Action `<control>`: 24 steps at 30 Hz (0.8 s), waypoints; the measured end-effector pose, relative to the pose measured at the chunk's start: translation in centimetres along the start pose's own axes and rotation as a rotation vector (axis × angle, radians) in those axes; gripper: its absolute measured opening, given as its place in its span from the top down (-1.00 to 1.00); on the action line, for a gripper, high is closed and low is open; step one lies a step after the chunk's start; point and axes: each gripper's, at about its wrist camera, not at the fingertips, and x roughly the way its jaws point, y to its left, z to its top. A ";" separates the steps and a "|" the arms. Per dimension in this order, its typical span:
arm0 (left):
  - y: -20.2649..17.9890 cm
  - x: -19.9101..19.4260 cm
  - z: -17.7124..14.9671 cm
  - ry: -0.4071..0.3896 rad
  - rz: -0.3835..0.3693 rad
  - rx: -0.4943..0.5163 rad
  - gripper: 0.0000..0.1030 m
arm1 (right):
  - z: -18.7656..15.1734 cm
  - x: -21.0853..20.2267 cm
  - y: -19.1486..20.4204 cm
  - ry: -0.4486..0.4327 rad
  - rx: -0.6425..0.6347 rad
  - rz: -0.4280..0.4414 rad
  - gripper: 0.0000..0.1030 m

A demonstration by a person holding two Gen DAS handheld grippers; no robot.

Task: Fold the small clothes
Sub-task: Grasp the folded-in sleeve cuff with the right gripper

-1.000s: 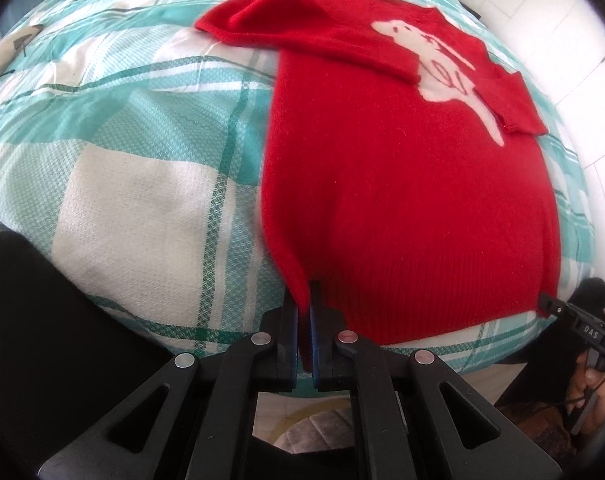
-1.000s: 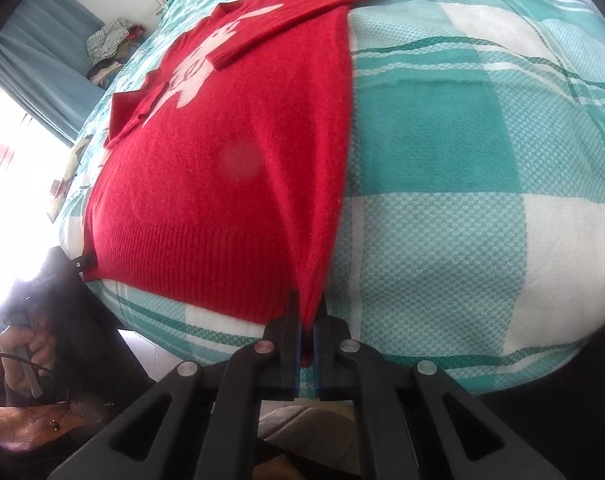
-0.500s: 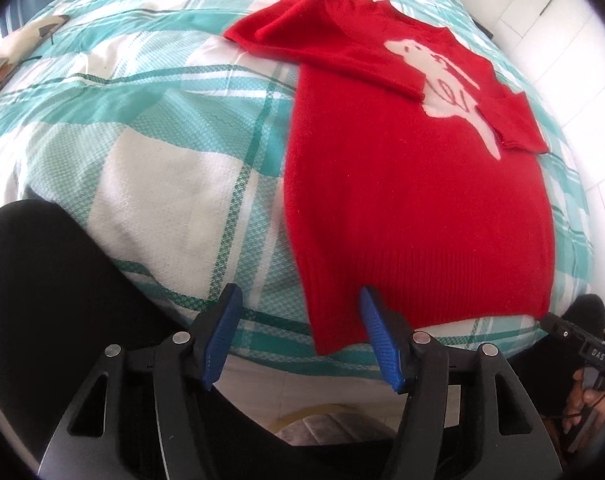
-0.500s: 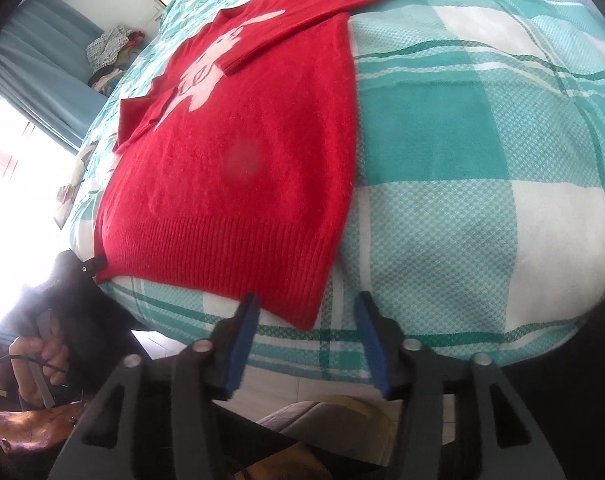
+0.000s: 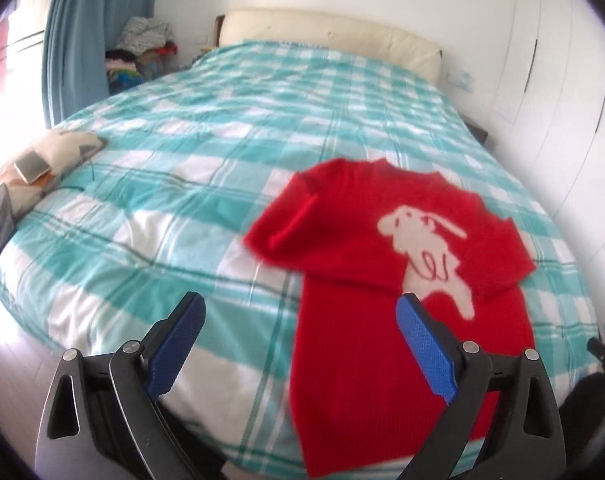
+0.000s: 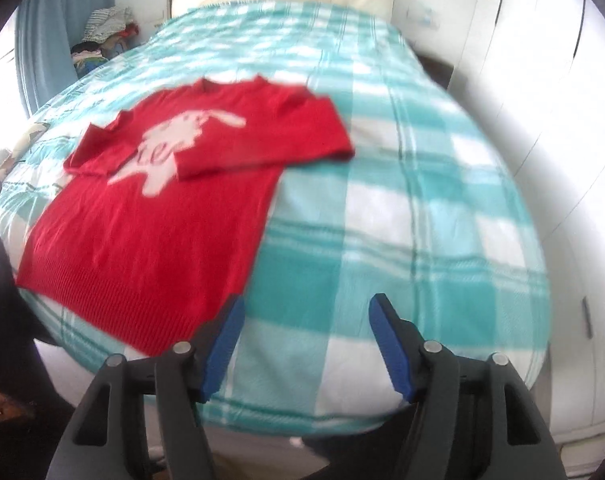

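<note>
A small red sweater (image 5: 382,280) (image 6: 154,216) with a white animal figure lies flat on the teal and white checked bed (image 5: 182,184) (image 6: 402,200). Both sleeves are folded across its chest, and its ribbed hem lies at the near edge of the bed. My left gripper (image 5: 298,344) hangs above the hem's left corner with its jaws opening wide and nothing pressed between its blue pads. My right gripper (image 6: 306,344) hovers over the hem's right corner, its jaws also opening, with only bedding below the gap.
A cushion (image 5: 50,160) with two phones (image 5: 0,216) lies at the bed's left edge. A cream headboard (image 5: 326,36) stands at the far end, a blue curtain (image 5: 78,32) and a clothes pile (image 5: 138,52) at the left, white wardrobe doors (image 6: 542,100) on the right.
Both grippers were shut on the sweater's hem corners a second ago; both have let go, opened wide and risen, tilting up so that the whole bed now shows.
</note>
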 end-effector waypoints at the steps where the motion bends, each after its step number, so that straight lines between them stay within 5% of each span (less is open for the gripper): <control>1: -0.5 1.3 0.5 -0.011 -0.013 -0.005 -0.89 | 1.2 -0.4 0.3 -0.051 -0.022 -0.002 -0.71; 7: -1.6 7.8 -1.8 0.058 -0.066 -0.049 -0.88 | 6.8 2.7 5.5 -0.129 -0.212 0.152 -0.77; 9: -1.4 8.7 -2.5 0.134 -0.087 -0.063 -0.88 | 7.8 5.7 8.4 -0.078 -0.310 0.268 -0.77; 12: -0.8 8.7 -2.8 0.123 -0.074 -0.089 -0.88 | 8.4 10.9 11.8 0.026 -0.396 0.353 -0.67; 14: -0.6 8.7 -2.6 0.110 -0.054 -0.090 -0.88 | 8.7 14.4 12.7 0.085 -0.397 0.354 -0.17; 18: 0.0 9.1 -2.5 0.114 -0.046 -0.118 -0.88 | 8.6 19.4 11.9 0.169 -0.340 0.356 -0.01; 20: 0.1 9.5 -2.6 0.135 -0.044 -0.123 -0.88 | 9.1 19.4 10.3 0.154 -0.281 0.372 0.73; 21: 0.2 9.6 -2.7 0.143 -0.043 -0.124 -0.88 | 9.6 19.0 8.7 0.151 -0.213 0.384 0.88; 24: 0.4 9.9 -2.7 0.155 -0.040 -0.134 -0.88 | 10.9 16.5 2.0 0.058 -0.038 0.323 0.88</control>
